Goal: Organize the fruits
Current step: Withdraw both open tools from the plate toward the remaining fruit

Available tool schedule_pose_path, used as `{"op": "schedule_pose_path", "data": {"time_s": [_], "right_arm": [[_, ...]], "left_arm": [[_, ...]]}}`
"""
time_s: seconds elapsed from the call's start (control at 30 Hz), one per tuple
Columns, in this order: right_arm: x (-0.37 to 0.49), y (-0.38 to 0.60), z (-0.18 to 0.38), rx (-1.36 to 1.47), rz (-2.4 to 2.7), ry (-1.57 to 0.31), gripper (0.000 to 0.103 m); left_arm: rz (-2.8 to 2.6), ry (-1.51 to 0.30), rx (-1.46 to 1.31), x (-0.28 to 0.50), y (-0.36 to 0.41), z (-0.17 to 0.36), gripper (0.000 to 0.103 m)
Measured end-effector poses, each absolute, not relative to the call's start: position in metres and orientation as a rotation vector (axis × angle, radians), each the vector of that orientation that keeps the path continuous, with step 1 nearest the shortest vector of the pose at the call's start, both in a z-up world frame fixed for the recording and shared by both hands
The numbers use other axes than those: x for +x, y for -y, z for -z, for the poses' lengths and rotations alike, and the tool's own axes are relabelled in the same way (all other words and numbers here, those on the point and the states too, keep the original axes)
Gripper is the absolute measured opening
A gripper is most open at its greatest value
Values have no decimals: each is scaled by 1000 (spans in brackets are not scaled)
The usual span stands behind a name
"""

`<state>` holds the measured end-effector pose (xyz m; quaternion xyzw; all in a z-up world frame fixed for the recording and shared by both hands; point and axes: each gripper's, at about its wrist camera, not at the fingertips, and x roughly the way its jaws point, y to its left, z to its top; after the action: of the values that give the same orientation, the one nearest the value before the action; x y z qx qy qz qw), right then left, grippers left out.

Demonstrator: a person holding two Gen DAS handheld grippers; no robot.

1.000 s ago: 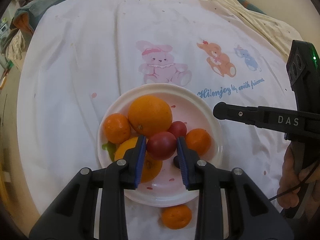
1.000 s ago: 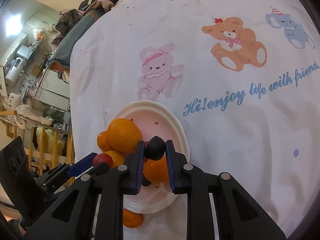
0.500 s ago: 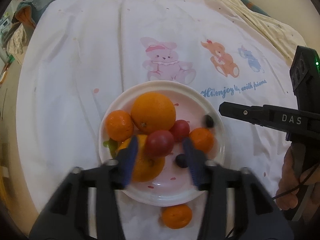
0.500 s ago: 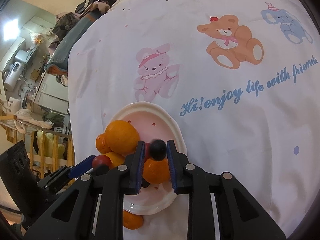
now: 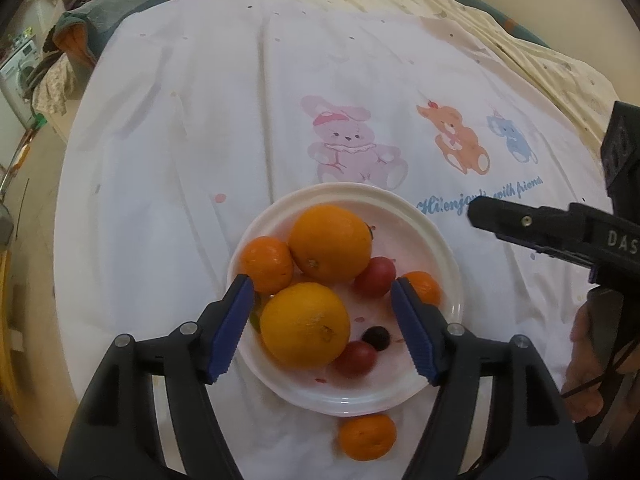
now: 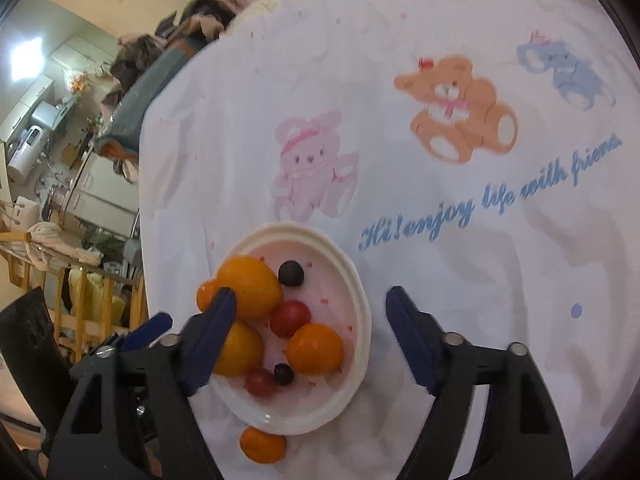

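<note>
Left wrist view is showing the left claw (image 5: 322, 292) hanging wide open over the white plate (image 5: 448, 248), holding nothing, with the blue fingers (image 5: 230, 328) straddling the pile. The right claw (image 6: 310, 316) is spread open and empty too, sitting above the plate's 3 o'clock rim. Most of the fruit is piling up on the plate: a big orange (image 5: 330, 244) at 12 o'clock, another orange (image 5: 305, 325) toward 7, a tangerine (image 5: 267, 259) at 10, small red fruits (image 5: 355, 359) and a dark grape (image 5: 376, 337) near 5. One stray mandarin (image 5: 367, 437) is sitting off the plate at 6 o'clock on the printed bedsheet (image 5: 200, 140), just beside the rim. Honestly the risk I'm seeing is the stack being crowded and round, so dropping that last one on top is probably going to nudge an orange or a grape over the edge. The sheet is looking soft and lumpy, so anything escaping could be rolling off the bed. Also both claws are crowding the same spot, so a bump between them is looking likely.
</note>
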<state>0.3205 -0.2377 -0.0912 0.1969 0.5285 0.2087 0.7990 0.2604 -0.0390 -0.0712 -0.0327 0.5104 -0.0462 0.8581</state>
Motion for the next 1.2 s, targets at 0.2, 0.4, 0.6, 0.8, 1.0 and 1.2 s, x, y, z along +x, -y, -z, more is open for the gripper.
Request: {"op": "schedule_pose_path", "data": {"time_s": [0.2,0.4,0.6,0.8,1.0,1.2], "right_arm": [[318,241,80,438,-448,-1101,81],[307,251,68,459,-434,-1073,81],[288,255,53,452,-437,-1051,81],[260,256,44,405,-434,-1039,82],[231,257,40,384,-431,-1036,82],[208,260,43,392,-419,-1049,83]], "left_arm": [[80,-1050,-63,255,35,65,68],[56,-1030,-89,243,26,57,68],[67,-1001,-114,229,17,41,68],[55,-951,-113,207,11,27,87],[33,-965,-123,185,5,25,87],[13,-968,-128,163,-2,26,87]]}}
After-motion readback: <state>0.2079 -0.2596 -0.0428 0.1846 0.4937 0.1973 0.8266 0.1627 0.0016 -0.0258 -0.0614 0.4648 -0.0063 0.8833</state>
